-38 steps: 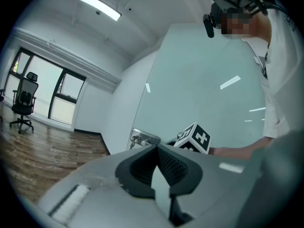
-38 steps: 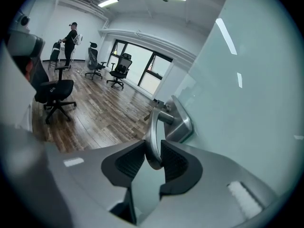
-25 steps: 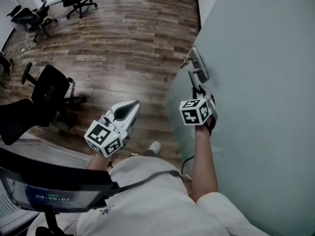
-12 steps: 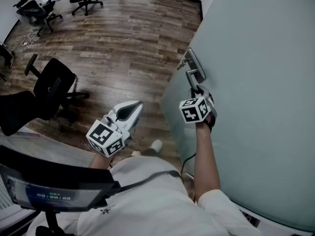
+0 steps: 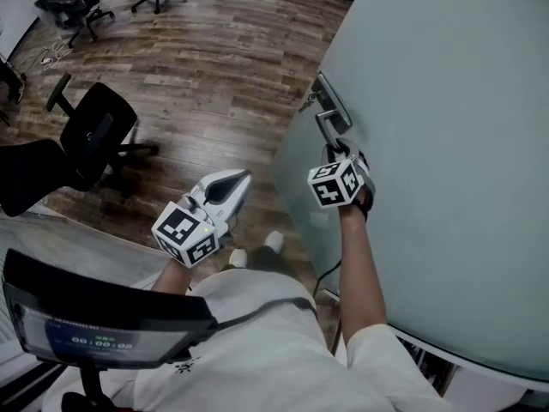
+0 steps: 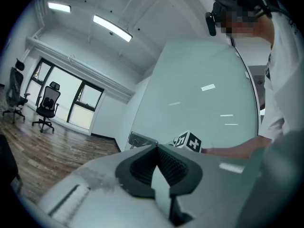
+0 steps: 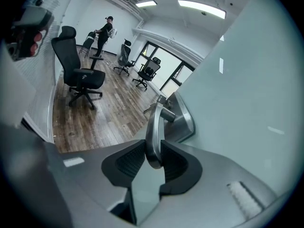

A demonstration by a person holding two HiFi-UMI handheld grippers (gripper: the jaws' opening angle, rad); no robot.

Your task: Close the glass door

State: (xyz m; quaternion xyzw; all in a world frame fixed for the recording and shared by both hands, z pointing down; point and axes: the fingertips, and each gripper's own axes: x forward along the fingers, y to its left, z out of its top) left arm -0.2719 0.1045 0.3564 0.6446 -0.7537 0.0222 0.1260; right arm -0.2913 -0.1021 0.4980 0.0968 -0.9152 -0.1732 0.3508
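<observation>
Left gripper: we hold it low in front of us, pointing forward and slightly down. Its fingers meet at the tips with nothing between them.
Right gripper: we carry it on our outstretched bare right forearm, angled down. Its fingers are clamped on either side of the door handle.

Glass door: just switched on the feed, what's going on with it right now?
The person's right gripper is clamped on the metal lever handle of the frosted glass door. The left gripper is shut and empty, held off to the side above the wooden floor. The door is not closed yet: its free edge stands over open floor, with no frame in view.
</observation>
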